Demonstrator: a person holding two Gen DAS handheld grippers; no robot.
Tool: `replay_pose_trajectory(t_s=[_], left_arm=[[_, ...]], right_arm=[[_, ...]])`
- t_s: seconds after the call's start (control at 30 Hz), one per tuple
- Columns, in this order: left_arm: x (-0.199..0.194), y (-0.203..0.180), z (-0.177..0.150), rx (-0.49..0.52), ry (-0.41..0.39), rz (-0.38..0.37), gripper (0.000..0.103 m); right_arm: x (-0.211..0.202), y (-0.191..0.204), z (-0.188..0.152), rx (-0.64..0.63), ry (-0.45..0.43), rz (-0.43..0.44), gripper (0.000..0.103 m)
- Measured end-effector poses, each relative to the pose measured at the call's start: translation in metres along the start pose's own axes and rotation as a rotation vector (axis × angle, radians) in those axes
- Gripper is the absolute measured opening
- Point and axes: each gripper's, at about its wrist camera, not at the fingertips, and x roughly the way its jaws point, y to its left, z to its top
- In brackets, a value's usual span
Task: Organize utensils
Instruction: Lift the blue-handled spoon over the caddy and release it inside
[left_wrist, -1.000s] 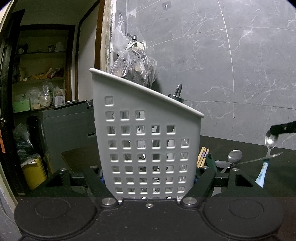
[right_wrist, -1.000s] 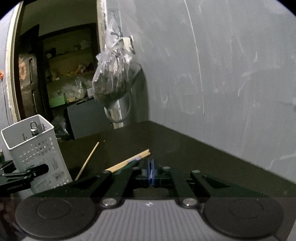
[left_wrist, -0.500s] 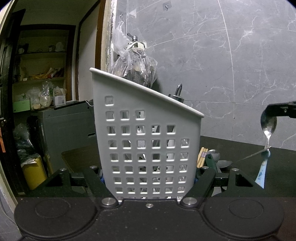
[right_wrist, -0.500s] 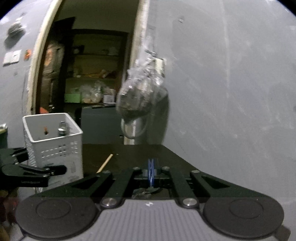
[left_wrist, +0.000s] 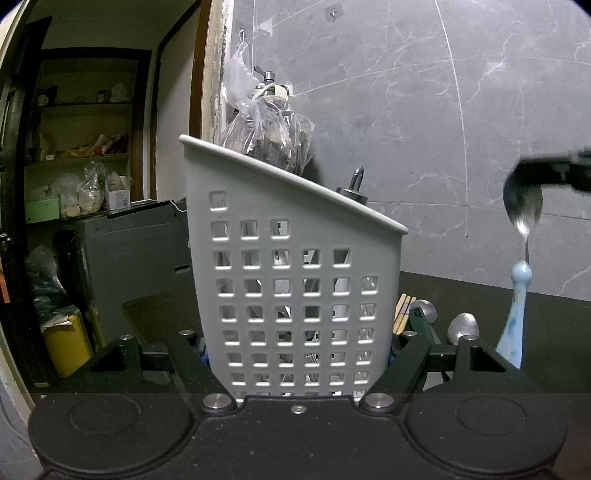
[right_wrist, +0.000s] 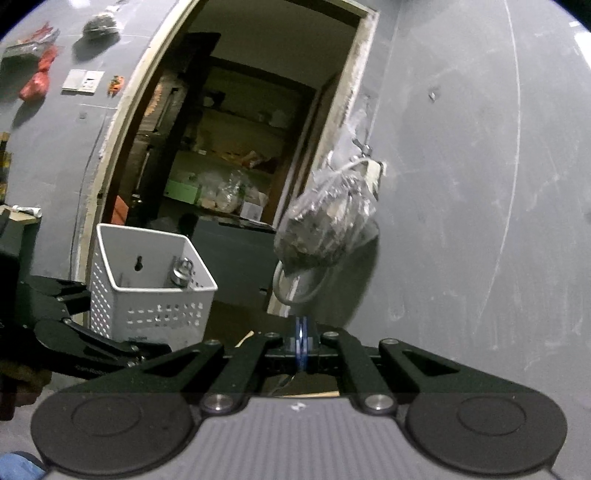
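A: Black fingers of the left gripper (left_wrist: 297, 354) press against both sides of the white perforated caddy (left_wrist: 291, 280), so that one is clamped on the caddy and keeps it tilted, the rim sloping down to the right in the left wrist view.

B: And the right gripper (right_wrist: 303, 345)?

A: Its blue pads meet with no gap. In the left wrist view it comes in from the right edge (left_wrist: 550, 171), pinching the bowl of a spoon (left_wrist: 522, 236) so that the spoon hangs bowl up, with its light blue handle pointing down toward the dark countertop (left_wrist: 461, 295).

B: Where does the caddy sit from the other side?

A: In the right wrist view it is at the left (right_wrist: 147, 284), mouth open toward the camera, the left gripper's dark arms beside it. A metal knob with a ring (right_wrist: 181, 271) stands up inside, and a keyhole slot shows in the back wall.

B: Anything loose on the counter?

A: Two metal spoons (left_wrist: 461, 326) lie just right of the caddy, with wooden chopsticks (left_wrist: 402, 312) beside them.

B: Behind all that?

A: A clear plastic bag (right_wrist: 328, 225) hangs on the grey marble wall (left_wrist: 406, 110), next to a doorway onto cluttered shelves.
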Motion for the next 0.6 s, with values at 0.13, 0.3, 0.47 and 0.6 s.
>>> replay_pose_trajectory(t_s=[0.13,0.3,0.47,0.6], left_arm=[[0.000,0.000,0.000,0.000,0.000,0.000,0.076],[0.001,-0.001,0.000,0.002,0.000,-0.001,0.076],[0.002,-0.002,0.000,0.003,0.001,-0.001,0.076],[0.002,-0.002,0.000,0.003,0.001,-0.001,0.076]], right_arm=[[-0.003,0.003,0.014,-0.046,-0.052,-0.005,0.001],[-0.002,0.003,0.045,-0.097,-0.160,-0.019,0.001],[0.003,0.009,0.073,-0.130,-0.254,-0.009,0.001],[0.010,0.019,0.092,-0.149,-0.306,0.029,0.001]])
